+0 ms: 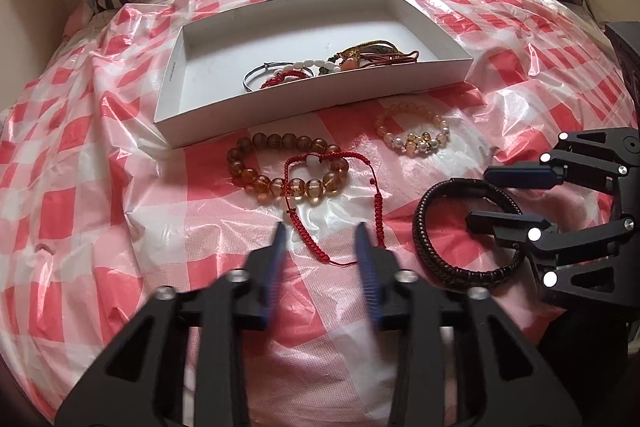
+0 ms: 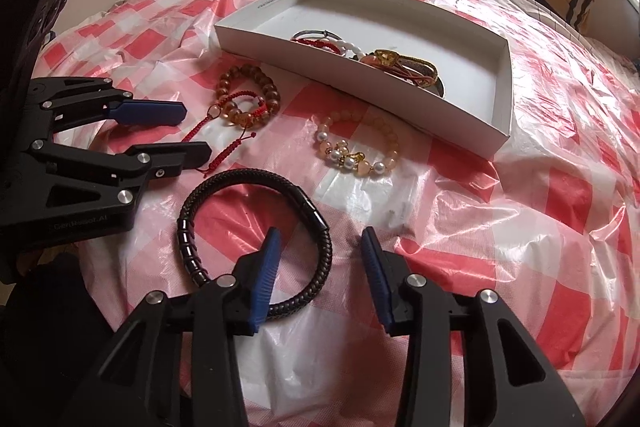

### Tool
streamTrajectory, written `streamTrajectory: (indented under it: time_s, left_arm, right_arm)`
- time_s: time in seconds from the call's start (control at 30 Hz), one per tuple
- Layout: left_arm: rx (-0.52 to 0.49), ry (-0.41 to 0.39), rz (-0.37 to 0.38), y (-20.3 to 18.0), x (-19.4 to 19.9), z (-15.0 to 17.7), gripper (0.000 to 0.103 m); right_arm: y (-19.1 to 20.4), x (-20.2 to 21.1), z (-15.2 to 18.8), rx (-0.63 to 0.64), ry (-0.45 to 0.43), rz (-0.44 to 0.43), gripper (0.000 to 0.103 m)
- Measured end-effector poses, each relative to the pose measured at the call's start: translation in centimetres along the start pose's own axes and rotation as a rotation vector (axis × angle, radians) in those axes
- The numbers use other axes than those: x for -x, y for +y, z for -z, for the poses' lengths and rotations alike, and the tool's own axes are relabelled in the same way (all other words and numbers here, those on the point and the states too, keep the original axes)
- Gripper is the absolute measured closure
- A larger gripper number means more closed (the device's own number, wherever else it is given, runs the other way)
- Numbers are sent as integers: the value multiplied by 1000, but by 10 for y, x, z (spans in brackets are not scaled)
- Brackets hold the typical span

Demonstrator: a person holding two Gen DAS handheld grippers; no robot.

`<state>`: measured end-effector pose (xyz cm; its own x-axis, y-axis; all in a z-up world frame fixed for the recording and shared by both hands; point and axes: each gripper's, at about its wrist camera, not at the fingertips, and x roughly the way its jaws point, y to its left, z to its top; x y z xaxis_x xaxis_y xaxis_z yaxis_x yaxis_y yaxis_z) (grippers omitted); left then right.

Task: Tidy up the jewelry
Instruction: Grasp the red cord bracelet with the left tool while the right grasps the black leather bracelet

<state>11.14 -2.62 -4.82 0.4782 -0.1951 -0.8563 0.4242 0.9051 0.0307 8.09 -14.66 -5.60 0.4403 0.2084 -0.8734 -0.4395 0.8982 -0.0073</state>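
My left hand-held gripper (image 1: 320, 229) gapes over the red cord bracelet (image 1: 332, 195) before the box (image 1: 320, 103); lifting may drag the entangled amber beads (image 1: 286, 163). My right hand-held gripper (image 2: 318, 241) is open, empty.

Glossy plastic, card, beads and braid

The checked red-and-white sheet (image 1: 168, 227) is thin, crinkled plastic with a wet-looking shine. The white box (image 1: 200, 115) looks like matt card. The amber bead bracelet (image 1: 280, 183) is glassy and translucent; the pale bead bracelet (image 1: 412, 135) mixes pearly and gold-toned beads, perhaps metal. The red cord bracelet (image 1: 316, 239) is knotted string. The black bracelet (image 2: 320, 259) is braided, leather-like, with shiny dark segments. Gripper pads (image 2: 264, 279) are ribbed blue rubber.
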Motion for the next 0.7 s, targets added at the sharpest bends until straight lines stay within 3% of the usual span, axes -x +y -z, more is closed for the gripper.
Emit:
streamTrajectory:
  time_s: [0.03, 0.1, 0.23, 0.3, 0.37, 0.47, 0.5, 0.53, 0.57, 0.6, 0.63, 0.7]
  left_arm:
    - [-12, -3, 14, -1, 3, 1, 100]
    - [-14, -21, 37, -2, 11, 2, 101]
    - [43, -50, 66, 10, 22, 0, 101]
    - [83, -52, 69, 19, 21, -1, 100]
    - [106, -45, 69, 26, 17, -3, 98]
    - [118, -46, 60, 28, 10, -3, 78]
    - [123, -46, 56, 28, 7, -3, 65]
    - [128, -45, 52, 27, 3, -3, 57]
    - [128, -43, 56, 26, -1, -2, 57]
    - [117, -32, 63, 23, -6, -1, 58]
    - [90, -10, 61, 19, -11, -1, 80]
    - [28, 3, 56, 9, -10, -1, 100]
  right_arm:
    - [2, 2, 0, 13, 0, 7, 86]
    - [0, 7, 0, -2, -6, -23, 91]
    - [-8, 9, -1, -41, -5, -33, 90]
    - [-10, 5, -1, -38, 4, -17, 71]
    - [-6, 1, 0, -19, 8, -3, 69]
    - [-5, -3, 2, -2, 5, 2, 69]
    - [-6, -3, 3, -5, 2, -6, 71]
    - [-6, -3, 3, -10, 0, -24, 75]
    - [-7, -2, 3, -14, 0, -32, 87]
    - [-7, -1, 3, -20, -2, -34, 91]
    - [-9, 1, 2, -37, -7, -49, 91]
    - [-18, 8, 3, -110, -23, -127, 93]
